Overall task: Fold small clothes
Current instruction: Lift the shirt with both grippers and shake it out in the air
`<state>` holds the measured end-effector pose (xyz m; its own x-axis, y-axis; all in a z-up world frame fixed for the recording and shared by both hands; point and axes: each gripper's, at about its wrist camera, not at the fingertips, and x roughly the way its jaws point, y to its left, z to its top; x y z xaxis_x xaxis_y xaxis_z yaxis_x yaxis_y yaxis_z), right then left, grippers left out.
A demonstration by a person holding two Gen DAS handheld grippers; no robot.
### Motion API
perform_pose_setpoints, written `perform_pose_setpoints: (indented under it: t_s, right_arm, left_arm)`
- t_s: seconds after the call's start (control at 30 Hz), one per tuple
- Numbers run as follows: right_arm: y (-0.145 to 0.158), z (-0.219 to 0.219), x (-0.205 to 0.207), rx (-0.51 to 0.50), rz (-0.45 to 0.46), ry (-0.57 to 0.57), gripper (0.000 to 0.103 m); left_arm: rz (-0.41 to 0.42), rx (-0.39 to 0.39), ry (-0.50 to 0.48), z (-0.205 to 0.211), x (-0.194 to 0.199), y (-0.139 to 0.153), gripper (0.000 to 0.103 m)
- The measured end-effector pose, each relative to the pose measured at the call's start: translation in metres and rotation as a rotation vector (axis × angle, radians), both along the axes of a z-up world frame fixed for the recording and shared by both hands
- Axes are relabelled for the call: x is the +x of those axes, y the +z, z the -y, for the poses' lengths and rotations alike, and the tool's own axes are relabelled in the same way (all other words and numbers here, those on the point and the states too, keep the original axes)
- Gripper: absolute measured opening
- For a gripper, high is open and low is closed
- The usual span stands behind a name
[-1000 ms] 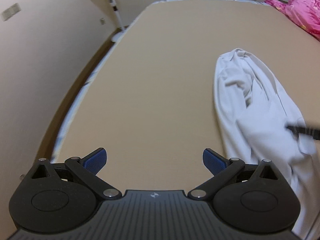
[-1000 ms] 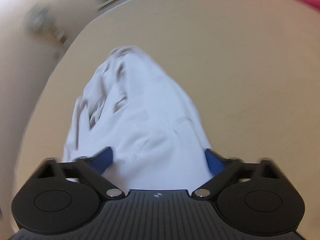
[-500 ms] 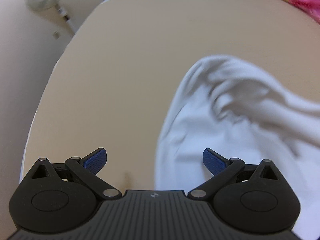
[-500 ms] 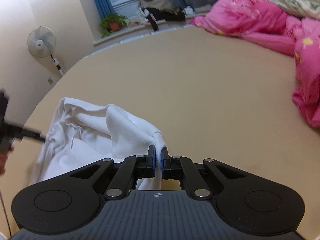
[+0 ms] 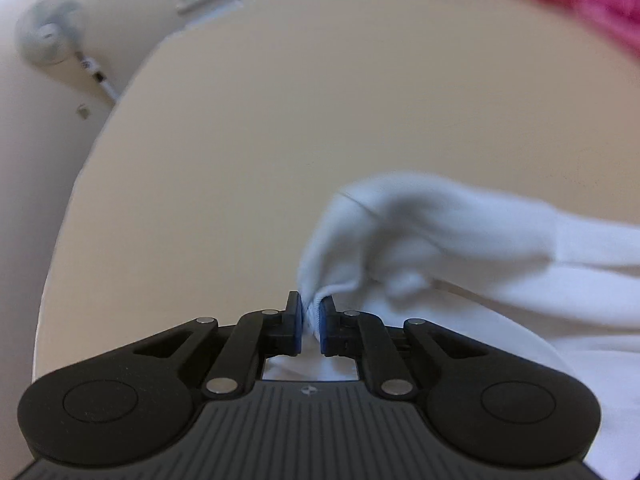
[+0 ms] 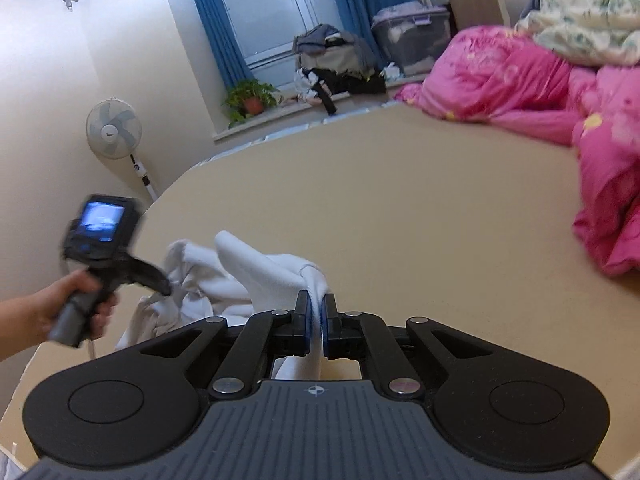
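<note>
Right up close, the right gripper (image 6: 316, 312) has its blue pads pinched tight on a fold of the white garment (image 6: 256, 276), and the cloth rises to a peak between them, lifted off the tan bed surface (image 6: 400, 208). From that pinch the fabric drapes away toward nine o'clock in the right wrist view, bunching into loose humps that trail down onto the bed.

Over on the other side, the left gripper (image 5: 309, 314) has just snapped its jaws closed, and a ribbed edge of the same white garment (image 5: 440, 240) is clamped between the pads. In that view the cloth balloons out toward three o'clock and fills the lower right, a bit blurred.

Out at nine o'clock in the right wrist view, the person's left hand (image 6: 76, 300) grips the handle of the left gripper, its small screen lit above the fist and its black finger reaching in to the crumpled edge of the garment.

Farther back, a pink quilt (image 6: 560, 92) is heaped at two o'clock with a pale floral blanket (image 6: 588, 12) on top of it. At ten o'clock a white standing fan (image 6: 114, 130) stands against the wall. At twelve, a potted plant (image 6: 250, 100) sits on the sill beside a pile of dark clothes (image 6: 336, 60), with blue curtains (image 6: 216, 28) framing the window (image 6: 272, 4) behind.
</note>
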<state>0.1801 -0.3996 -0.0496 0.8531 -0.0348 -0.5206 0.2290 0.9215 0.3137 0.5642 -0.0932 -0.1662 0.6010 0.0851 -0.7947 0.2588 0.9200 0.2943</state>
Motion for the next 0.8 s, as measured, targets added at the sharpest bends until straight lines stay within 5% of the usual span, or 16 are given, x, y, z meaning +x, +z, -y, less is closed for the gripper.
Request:
perform_pose_setpoints:
  t_s: [0.27,0.4,0.5,0.8]
  right_arm:
    - [0.098,-0.002,-0.065,-0.064,0.228,-0.002,0.004]
    - [0.150,-0.020,-0.103,-0.131,0.352,0.024,0.004]
    - [0.182,-0.028,-0.134,-0.131,0.422,0.019,0.004]
    - [0.286,-0.039,-0.257,-0.255,0.730,0.016,0.004]
  left_arm:
    - [0.258,-0.247,0.099,-0.112,-0.133,0.151,0.008]
    - [0.370,-0.247,0.113,-0.132,-0.208,0.201,0.008]
    - [0.457,-0.322,0.135,-0.149,-0.268,0.257,0.007]
    - [0.862,-0.466,0.091,-0.185,-0.480,0.422,0.007]
